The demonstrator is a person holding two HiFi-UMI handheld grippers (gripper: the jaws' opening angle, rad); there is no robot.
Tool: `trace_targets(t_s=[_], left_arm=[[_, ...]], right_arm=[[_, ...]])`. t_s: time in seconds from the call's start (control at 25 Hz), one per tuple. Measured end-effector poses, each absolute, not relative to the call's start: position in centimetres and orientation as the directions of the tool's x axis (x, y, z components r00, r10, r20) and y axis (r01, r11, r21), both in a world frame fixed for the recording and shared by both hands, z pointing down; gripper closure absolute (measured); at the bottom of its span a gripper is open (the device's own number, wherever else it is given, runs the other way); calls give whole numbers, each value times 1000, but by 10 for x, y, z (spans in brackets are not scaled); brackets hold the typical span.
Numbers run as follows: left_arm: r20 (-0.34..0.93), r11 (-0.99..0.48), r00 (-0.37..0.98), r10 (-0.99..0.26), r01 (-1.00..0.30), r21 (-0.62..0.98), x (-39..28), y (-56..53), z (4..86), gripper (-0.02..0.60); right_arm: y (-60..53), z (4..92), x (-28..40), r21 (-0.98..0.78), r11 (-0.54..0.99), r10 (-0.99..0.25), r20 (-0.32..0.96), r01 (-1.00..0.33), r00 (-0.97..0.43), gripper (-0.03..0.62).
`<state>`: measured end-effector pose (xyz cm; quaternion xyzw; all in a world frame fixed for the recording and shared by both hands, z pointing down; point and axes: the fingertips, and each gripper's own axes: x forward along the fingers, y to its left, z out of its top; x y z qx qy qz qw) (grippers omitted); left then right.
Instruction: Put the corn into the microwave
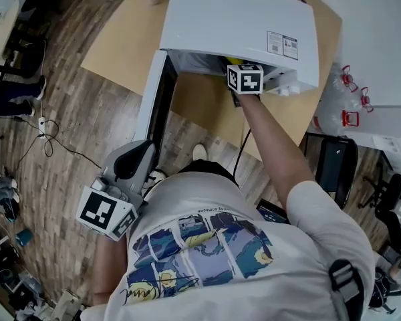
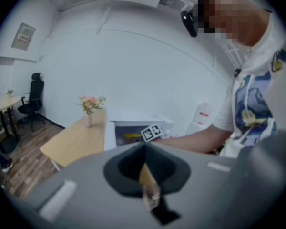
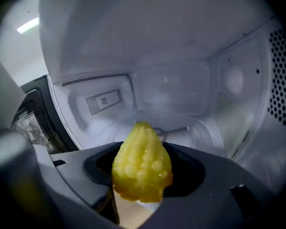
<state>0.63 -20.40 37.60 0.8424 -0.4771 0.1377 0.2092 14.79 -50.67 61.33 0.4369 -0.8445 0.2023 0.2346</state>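
With the right gripper point(image 3: 133, 206) reaching through the front opening of the white microwave point(image 1: 240, 19), its jaws stand closed on the corn point(image 3: 142, 168); I see the yellow cob pinched by its lower end, tip pointing toward the microwave's back wall point(image 3: 171, 94). The corn is inside the cavity, held above the microwave floor, not resting on it; the perforated side wall point(image 3: 281, 80) is to its right. The microwave door point(image 1: 154, 99) hangs open at the microwave's left side; its dark inner face shows in the right gripper view too. The left gripper point(image 2: 145, 175) is held well away from the microwave, out in front of it on the door side, close to my operator's shirt point(image 1: 207, 246); its jaws are together with nothing between them. The microwave sits on a wooden table point(image 1: 120, 45); a vase of flowers point(image 2: 89, 106) stands on the table to the microwave's left.
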Motion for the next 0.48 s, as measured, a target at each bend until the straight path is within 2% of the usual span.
trace_targets(t_s=[0.28,0.48], left_arm=[[449,-437,482,-752,-875,209,3,-205,379,572],[462,-426,475,-749,-879,213,1,-207,382,572]], right_arm=[[-517,623,137,27,606,-629,627,-795,-458,342],[-520,627,134,54,624,-622,638,-780,-454,342]])
